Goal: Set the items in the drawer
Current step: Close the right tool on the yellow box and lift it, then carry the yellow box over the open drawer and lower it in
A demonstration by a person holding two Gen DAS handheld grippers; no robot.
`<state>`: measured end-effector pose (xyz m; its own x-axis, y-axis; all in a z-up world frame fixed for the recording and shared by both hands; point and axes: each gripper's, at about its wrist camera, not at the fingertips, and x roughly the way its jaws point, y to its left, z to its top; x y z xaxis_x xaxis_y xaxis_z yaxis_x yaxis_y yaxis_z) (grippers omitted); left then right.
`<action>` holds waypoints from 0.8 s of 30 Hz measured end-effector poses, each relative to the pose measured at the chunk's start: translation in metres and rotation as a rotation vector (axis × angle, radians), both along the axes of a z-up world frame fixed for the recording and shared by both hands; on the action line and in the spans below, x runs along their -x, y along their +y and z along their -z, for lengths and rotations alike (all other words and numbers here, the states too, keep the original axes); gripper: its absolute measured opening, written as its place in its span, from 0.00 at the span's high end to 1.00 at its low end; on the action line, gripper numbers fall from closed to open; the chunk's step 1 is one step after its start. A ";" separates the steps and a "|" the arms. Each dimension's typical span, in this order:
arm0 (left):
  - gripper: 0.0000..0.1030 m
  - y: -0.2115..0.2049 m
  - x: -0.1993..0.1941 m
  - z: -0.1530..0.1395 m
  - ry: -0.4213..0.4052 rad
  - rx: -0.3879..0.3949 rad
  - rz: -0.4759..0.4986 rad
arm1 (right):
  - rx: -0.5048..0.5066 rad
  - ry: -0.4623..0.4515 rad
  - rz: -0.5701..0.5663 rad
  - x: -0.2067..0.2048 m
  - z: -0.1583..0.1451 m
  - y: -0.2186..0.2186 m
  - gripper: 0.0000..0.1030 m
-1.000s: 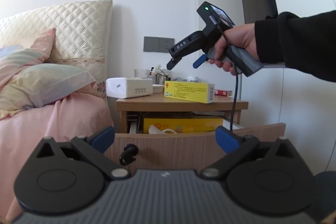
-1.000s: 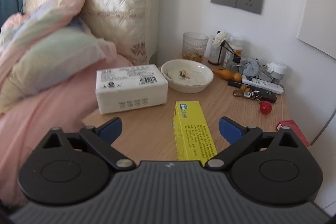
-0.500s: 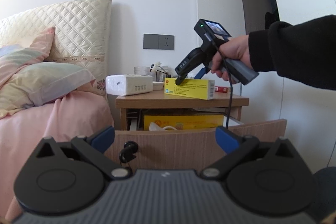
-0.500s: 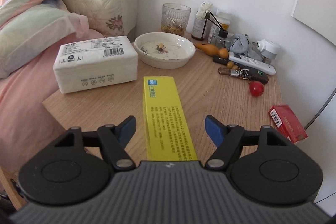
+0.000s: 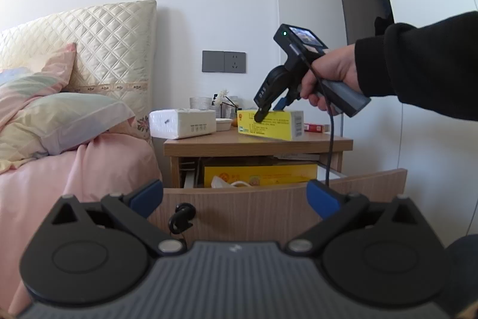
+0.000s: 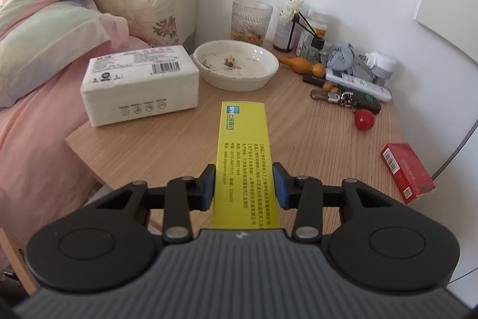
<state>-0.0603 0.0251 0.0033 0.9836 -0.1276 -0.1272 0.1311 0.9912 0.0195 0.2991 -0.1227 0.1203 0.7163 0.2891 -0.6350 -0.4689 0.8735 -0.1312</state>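
Observation:
A long yellow box (image 6: 244, 157) lies on the wooden nightstand top (image 6: 167, 142). My right gripper (image 6: 243, 186) has its blue pads against both long sides of the box, shut on it. The left wrist view shows the same box (image 5: 270, 124) on the nightstand with the right gripper (image 5: 269, 111) down on it. The drawer (image 5: 283, 199) below stands pulled open, holding a yellow package and a white bag. My left gripper (image 5: 234, 196) is open and empty in front of the drawer front.
On the nightstand are a white tissue pack (image 6: 139, 84), a white bowl (image 6: 236, 68), a glass (image 6: 251, 20), bottles, keys, a remote, a red ball (image 6: 364, 119) and a red cigarette pack (image 6: 406, 171). A bed with pink bedding (image 5: 59, 163) stands to the left.
My right gripper came down from above the nightstand onto the yellow box and its jaws closed on the box's sides. The left gripper barely moved.

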 end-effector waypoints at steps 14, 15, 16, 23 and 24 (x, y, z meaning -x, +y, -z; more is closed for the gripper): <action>0.00 -0.006 0.005 0.001 -0.016 -0.019 0.004 | 0.058 -0.054 -0.250 0.077 -0.035 0.012 0.58; 0.00 -0.007 0.005 0.001 -0.019 -0.022 0.006 | 0.072 -0.045 -0.273 0.082 -0.032 0.013 0.58; 0.00 -0.008 0.006 0.001 -0.021 -0.026 0.007 | 0.087 -0.033 -0.297 0.086 -0.029 0.015 0.58; 0.00 -0.013 0.006 0.003 -0.020 -0.049 -0.003 | 0.189 0.069 -0.440 0.103 0.002 0.024 0.58; 0.00 -0.013 0.006 0.003 -0.020 -0.049 -0.004 | 0.197 0.085 -0.448 0.103 0.008 0.024 0.58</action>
<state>-0.0662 0.0126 0.0001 0.9866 -0.1175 -0.1131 0.1259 0.9896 0.0703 0.1965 -0.0984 0.1120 0.4919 0.4257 -0.7595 -0.8090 0.5459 -0.2180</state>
